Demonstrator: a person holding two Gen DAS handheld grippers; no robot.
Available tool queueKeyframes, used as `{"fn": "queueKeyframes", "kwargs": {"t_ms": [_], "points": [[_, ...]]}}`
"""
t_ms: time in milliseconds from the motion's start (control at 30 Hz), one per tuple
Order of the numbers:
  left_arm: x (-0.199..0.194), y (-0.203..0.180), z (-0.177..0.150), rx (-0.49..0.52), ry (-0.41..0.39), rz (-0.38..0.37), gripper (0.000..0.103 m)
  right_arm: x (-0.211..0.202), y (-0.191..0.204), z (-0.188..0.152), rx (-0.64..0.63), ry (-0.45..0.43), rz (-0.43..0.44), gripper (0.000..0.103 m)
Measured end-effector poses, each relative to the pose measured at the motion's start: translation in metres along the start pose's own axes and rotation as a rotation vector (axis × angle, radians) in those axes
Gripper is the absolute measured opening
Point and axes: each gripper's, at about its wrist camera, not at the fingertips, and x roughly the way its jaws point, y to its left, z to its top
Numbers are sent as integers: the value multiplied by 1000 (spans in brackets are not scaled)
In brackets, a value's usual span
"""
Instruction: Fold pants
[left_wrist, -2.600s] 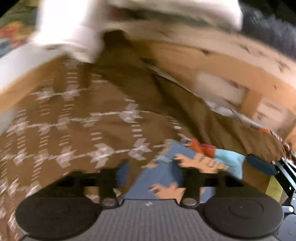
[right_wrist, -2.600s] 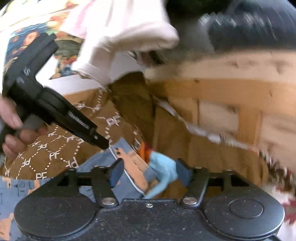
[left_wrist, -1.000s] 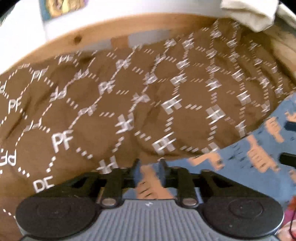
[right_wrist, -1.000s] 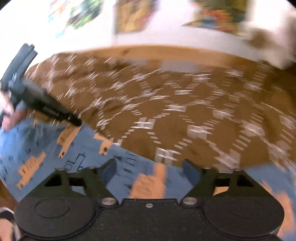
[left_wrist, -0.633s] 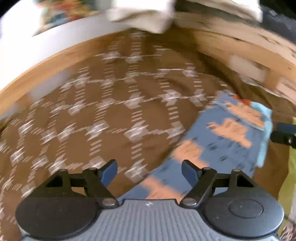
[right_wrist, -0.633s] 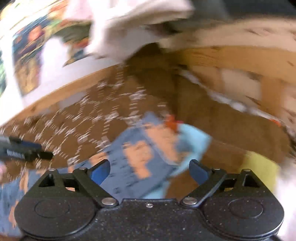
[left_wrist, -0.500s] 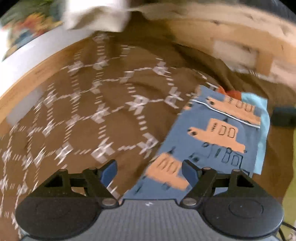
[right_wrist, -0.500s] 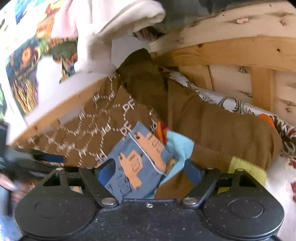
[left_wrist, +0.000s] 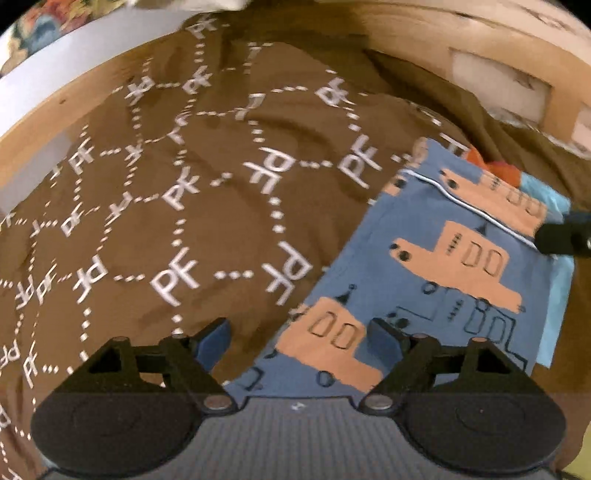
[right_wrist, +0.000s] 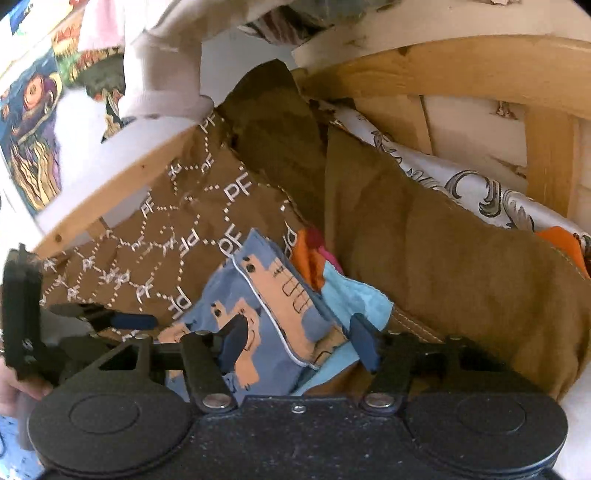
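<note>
The pants (left_wrist: 436, 280) are blue with orange vehicle prints and a light blue lining. They lie folded on a brown bedspread (left_wrist: 192, 206) with white "PF" marks. My left gripper (left_wrist: 301, 339) is open and empty, low over the near edge of the pants. My right gripper (right_wrist: 297, 343) is open, its fingers either side of the pants' far end (right_wrist: 273, 306), not closed on them. The right gripper's tip (left_wrist: 561, 236) shows at the left view's right edge. The left gripper (right_wrist: 110, 319) shows at the right view's left.
A wooden bed frame (right_wrist: 443, 70) with slats runs behind the bedspread. A plain brown cover (right_wrist: 461, 266) is bunched to the right. White clothes (right_wrist: 162, 77) hang above. A patterned sheet (right_wrist: 472, 184) and orange fabric (right_wrist: 314, 258) lie past the pants.
Both grippers were shut on the pants, carried them over into a fold, then opened and let go. The pants now lie folded and both grippers hover open over them.
</note>
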Motion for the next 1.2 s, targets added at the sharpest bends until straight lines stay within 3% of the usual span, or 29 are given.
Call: {"fn": "queueKeyframes", "kwargs": {"t_ms": [233,300,367,433,567,633,767,900,1000,1200], "points": [[-16,21,16,-133,-48,-63,80,3,-2,2,164,-4,-34,60],[-16,16,31,-148,-54,-79,80,5,-5,2,219,-5,-46,45],[-16,15,41,-175,-52,-107,80,5,-11,1,267,-14,-59,20],[-16,15,51,-217,-45,-157,80,1,-14,-2,269,-35,-39,16],[-24,19,66,-295,-34,-254,74,-14,15,-11,15,-126,-54,14],[-27,19,73,-326,8,-293,66,-19,34,-18,-117,-166,-66,14],[-30,16,83,-377,73,-337,64,-22,67,-39,-350,-213,-89,14],[-29,4,91,-368,118,-353,64,-21,89,-56,-485,-236,-98,14],[-23,-10,97,-322,158,-320,64,-20,98,-66,-559,-255,-102,14],[-11,-29,104,-282,203,-279,64,-14,105,-80,-612,-254,-107,14]]}}
